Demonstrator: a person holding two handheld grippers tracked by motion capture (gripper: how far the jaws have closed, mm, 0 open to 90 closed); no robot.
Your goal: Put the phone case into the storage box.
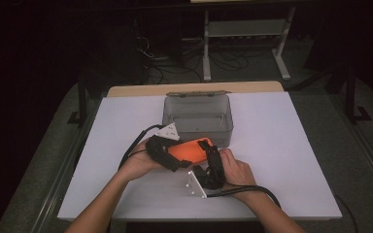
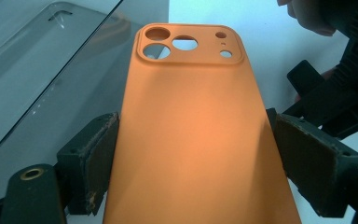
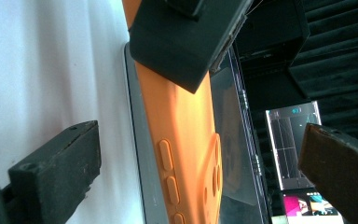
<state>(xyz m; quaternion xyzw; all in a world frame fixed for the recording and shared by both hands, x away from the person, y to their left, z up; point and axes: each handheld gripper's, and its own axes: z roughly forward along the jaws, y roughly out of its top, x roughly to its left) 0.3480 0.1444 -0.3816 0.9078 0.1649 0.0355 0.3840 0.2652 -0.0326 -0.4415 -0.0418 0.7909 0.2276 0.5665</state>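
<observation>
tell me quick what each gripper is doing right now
left gripper: shut on the orange phone case, pads on both long edges.
right gripper: open, jaws either side of the case's camera end, not pressing.

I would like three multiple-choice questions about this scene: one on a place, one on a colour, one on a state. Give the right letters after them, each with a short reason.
1. Where does the grey box stand?
A. behind the case, farther from the person
B. at the near table edge
C. on the floor

2. What colour is the phone case?
A. blue
B. orange
C. white

3. How is the left claw?
A. wide open, holding nothing
B. lying alone on the table
C. shut on the case

Answers:
1 A: in the high view the box is beyond the case and both hands.
2 B: the case is orange in all three views.
3 C: in the left gripper view both pads press on the long sides of the case.
</observation>
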